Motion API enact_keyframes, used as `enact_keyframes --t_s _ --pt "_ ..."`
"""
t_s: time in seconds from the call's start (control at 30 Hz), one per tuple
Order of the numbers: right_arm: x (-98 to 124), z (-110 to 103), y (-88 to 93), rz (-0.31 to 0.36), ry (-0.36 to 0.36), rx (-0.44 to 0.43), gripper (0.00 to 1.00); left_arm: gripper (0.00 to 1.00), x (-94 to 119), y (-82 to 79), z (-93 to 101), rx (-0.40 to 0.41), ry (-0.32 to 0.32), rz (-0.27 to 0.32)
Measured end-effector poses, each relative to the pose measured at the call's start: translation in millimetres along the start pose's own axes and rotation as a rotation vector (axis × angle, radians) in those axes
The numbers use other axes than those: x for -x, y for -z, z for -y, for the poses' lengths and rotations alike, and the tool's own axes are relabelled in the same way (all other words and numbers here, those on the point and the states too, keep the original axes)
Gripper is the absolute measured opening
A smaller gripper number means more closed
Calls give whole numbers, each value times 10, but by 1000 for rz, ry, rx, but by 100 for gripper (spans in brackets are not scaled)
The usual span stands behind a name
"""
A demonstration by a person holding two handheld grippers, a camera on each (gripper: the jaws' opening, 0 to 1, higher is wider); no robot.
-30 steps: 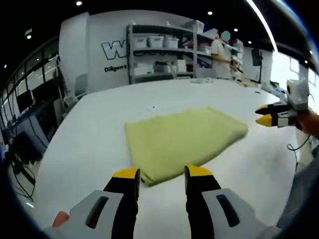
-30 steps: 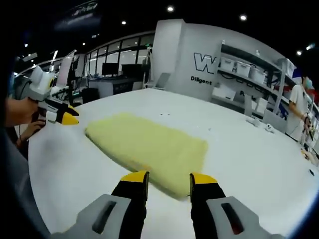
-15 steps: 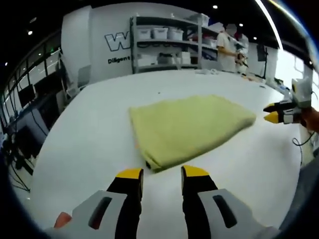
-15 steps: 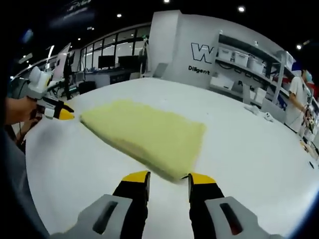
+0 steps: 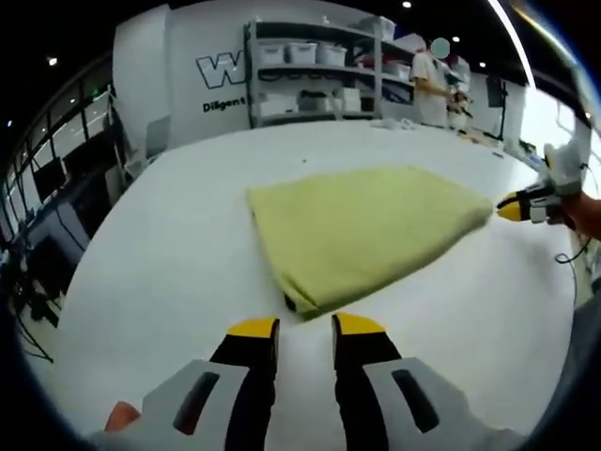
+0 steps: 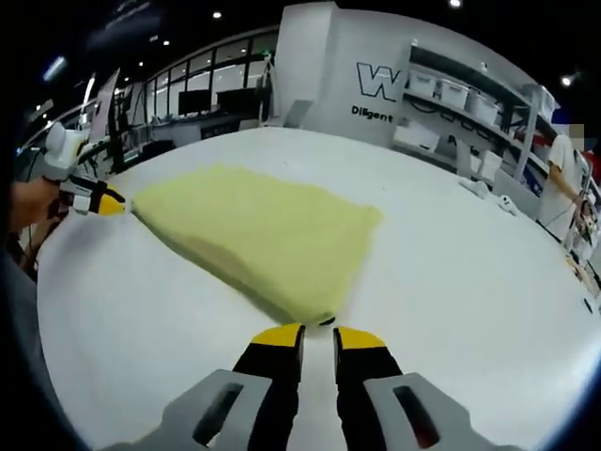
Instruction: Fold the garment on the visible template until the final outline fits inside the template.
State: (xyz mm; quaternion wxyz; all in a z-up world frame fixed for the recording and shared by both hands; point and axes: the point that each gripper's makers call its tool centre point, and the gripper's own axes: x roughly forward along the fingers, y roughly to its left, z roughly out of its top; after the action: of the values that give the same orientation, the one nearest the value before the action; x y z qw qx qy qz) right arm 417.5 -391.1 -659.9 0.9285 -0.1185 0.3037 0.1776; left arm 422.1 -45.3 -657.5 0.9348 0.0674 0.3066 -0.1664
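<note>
A folded yellow-green garment (image 5: 366,230) lies flat on the white table (image 5: 160,282). My left gripper (image 5: 305,327) hovers just short of its near corner, jaws narrowed to a small gap with bare table between them. Seen from the right gripper view, the left gripper (image 6: 105,201) sits at the garment's (image 6: 263,235) left corner. My right gripper (image 6: 319,336) stands right before the nearest corner, jaws almost together with nothing between them. In the left gripper view the right gripper (image 5: 515,208) touches the garment's right corner.
Grey shelves (image 5: 319,75) with white bins stand behind the table, and a person (image 5: 434,86) works beside them. Small loose items (image 6: 498,199) lie near the table's far edge. Wide bare table (image 6: 451,282) surrounds the garment. Desks and monitors (image 6: 202,117) line the room's side.
Both grippers have narrowed their jaws and moved in to the garment's corners. The garment has not moved.
</note>
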Motion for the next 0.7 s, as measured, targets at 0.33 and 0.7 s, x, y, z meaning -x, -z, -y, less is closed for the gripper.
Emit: enact_keyframes --t_s 0.33,0.7 --pt "-56 27 36 -12 -1 -28 3 16 -67 3 10 3 7 -11" --pt "-83 -80 -106 35 -33 -39 3 13 -118 -36 19 36 8 6"
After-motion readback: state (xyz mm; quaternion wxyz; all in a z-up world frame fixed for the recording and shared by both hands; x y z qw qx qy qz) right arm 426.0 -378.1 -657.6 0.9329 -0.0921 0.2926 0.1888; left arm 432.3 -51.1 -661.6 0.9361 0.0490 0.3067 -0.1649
